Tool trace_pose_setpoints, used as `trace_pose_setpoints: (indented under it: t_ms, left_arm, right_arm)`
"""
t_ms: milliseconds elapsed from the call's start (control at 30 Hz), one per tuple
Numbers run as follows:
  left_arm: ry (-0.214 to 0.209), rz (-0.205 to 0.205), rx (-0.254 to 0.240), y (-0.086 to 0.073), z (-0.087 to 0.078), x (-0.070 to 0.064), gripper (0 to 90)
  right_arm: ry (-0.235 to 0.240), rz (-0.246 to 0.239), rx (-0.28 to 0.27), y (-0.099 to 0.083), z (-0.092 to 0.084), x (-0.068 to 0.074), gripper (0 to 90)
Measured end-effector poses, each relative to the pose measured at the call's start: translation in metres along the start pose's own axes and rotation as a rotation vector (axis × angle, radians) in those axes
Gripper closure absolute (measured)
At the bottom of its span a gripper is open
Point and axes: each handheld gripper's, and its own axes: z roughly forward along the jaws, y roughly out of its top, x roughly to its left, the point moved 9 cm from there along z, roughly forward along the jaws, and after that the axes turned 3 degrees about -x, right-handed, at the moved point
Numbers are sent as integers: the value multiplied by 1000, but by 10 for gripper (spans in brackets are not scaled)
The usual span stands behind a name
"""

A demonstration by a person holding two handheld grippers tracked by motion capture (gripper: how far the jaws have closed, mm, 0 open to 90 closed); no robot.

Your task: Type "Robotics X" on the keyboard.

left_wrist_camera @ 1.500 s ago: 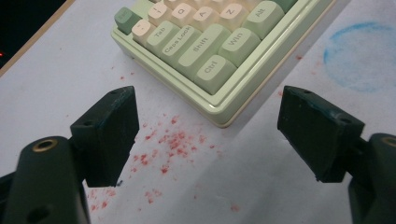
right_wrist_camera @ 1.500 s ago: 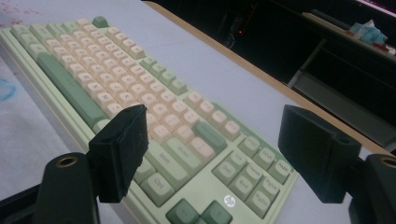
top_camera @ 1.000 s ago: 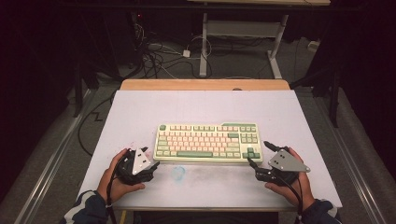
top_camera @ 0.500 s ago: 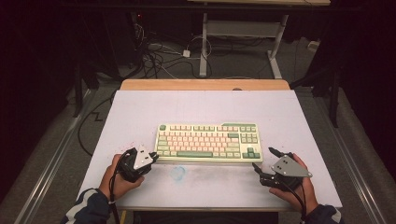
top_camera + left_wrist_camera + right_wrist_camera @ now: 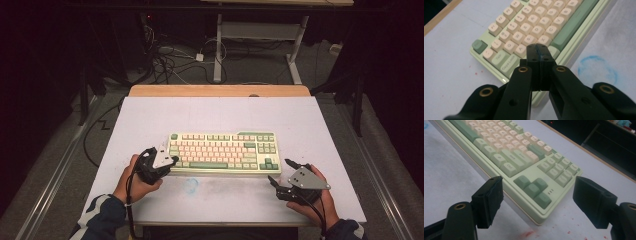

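A pale green keyboard [image 5: 223, 152] with cream and green keys lies flat in the middle of the white table [image 5: 220, 112]. My left gripper [image 5: 172, 160] is at its front left corner. In the left gripper view the jaws are shut with nothing between them [image 5: 539, 48], their tips over the bottom-row keys of the keyboard [image 5: 529, 22]; I cannot tell whether they touch. My right gripper [image 5: 279, 171] stands open just off the front right corner. In the right gripper view that gripper [image 5: 539, 187] frames the arrow-key corner of the keyboard [image 5: 524, 165] without touching it.
A faint blue ring mark [image 5: 191, 185] and red specks stain the table in front of the keyboard. A wooden strip [image 5: 220, 91] edges the far side. Behind it are cables [image 5: 170, 60] and a desk frame [image 5: 260, 35] on the floor.
My left gripper has moved forward and right, up to the keyboard's left front corner. My right gripper has drawn back a little toward the table's front edge, still open.
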Motion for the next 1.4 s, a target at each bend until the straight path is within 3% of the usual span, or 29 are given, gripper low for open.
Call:
trace_pose_setpoints:
  t_ms: [133, 433, 967, 1400]
  left_arm:
    - [-22, 27, -10, 8, 11, -10, 870]
    - [-63, 58, 22, 15, 38, -28, 870]
    - [-71, 65, 87, 12, 74, -35, 870]
    - [-56, 54, 104, 11, 95, -34, 869]
  right_arm:
    - [2, -10, 3, 1, 1, 2, 252]
    - [-7, -10, 15, -2, 2, -1, 252]
    - [2, -5, 17, -3, 2, -1, 252]
    - [8, -11, 19, -3, 2, 0, 252]
